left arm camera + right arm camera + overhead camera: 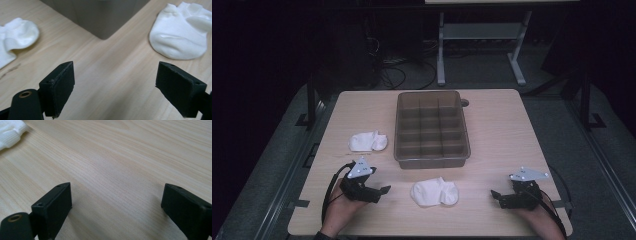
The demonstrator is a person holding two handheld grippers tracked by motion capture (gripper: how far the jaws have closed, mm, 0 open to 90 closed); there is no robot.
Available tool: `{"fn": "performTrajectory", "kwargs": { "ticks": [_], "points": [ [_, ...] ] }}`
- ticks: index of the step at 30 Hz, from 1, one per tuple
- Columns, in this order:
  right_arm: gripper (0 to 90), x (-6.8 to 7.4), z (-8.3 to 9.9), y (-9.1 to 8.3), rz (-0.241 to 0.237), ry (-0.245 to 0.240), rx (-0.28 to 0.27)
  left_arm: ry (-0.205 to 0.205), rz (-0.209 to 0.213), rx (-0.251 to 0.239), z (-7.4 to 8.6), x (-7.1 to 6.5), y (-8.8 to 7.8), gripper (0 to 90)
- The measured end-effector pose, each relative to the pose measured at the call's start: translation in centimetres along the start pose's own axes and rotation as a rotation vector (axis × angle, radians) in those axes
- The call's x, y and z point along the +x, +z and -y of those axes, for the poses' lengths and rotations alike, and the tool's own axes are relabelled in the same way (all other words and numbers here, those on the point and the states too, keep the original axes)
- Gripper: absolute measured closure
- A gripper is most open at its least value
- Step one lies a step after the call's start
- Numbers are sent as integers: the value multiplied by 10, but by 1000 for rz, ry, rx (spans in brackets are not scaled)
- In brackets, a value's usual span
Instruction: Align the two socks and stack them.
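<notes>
Your high view looks forward and down from above your side of the pale wooden table [502, 130], far enough back to take in its whole top and the floor beyond. Your left gripper view sits low and close over the wood, facing the grey divided plastic bin [100, 15] and a white folded sock [178, 37]; both show in the high view too. Your right gripper view skims bare wood, facing that sock's edge.
</notes>
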State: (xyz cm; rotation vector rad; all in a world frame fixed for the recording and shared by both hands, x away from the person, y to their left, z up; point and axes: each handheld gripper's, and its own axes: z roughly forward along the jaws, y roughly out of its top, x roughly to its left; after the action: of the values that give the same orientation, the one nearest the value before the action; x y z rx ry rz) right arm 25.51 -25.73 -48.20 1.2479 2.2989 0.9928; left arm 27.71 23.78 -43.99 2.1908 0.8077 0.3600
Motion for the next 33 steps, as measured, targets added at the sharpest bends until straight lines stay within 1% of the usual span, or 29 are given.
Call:
{"fn": "performTrajectory", "kwargs": {
  "ticks": [5, 7, 11, 13, 14, 15, 16, 19, 21, 23, 27, 29, 31, 32, 33],
  "points": [
    [92, 0, 0, 0, 0, 0, 0, -3, -11, -3, -3, 10, -5, 210],
    [92, 0, 0, 0, 0, 0, 0, -16, -12, -9, -4, 15, -7, 225],
    [92, 0, 0, 0, 1, 1, 0, -24, -9, -13, -6, 23, -11, 272],
    [92, 0, 0, 0, 2, 0, 0, -24, -1, -18, -7, 26, -13, 318],
    [92, 0, 0, 0, 2, 0, 0, -28, -5, -12, -8, 29, -13, 332],
    [92, 0, 0, 0, 2, 0, 0, -28, -5, -12, -8, 29, -13, 342],
    [92, 0, 0, 0, 2, 1, 0, -25, 0, -9, -8, 31, -14, 342],
    [92, 0, 0, 0, 3, 1, 0, -22, -4, -1, -11, 35, -15, 367],
    [92, 0, 0, 0, 3, 1, 0, -24, 0, -2, -13, 39, -15, 396],
    [92, 0, 0, 0, 4, 1, 0, -32, 5, -8, -14, 43, -16, 410],
    [92, 0, 0, 0, 4, 1, 0, -36, 0, -4, -18, 51, -17, 431],
    [92, 0, 0, 0, 4, 1, 0, -29, -11, -4, -20, 56, -18, 437],
    [92, 0, 0, 0, 4, 2, 0, -30, -11, 1, -22, 60, -18, 441],
    [92, 0, 0, 0, 5, 2, 0, -29, -15, 4, -24, 64, -19, 447],
    [92, 0, 0, 0, 5, 2, 0, -29, -15, 4, -24, 64, -19, 449]
  ]
}}
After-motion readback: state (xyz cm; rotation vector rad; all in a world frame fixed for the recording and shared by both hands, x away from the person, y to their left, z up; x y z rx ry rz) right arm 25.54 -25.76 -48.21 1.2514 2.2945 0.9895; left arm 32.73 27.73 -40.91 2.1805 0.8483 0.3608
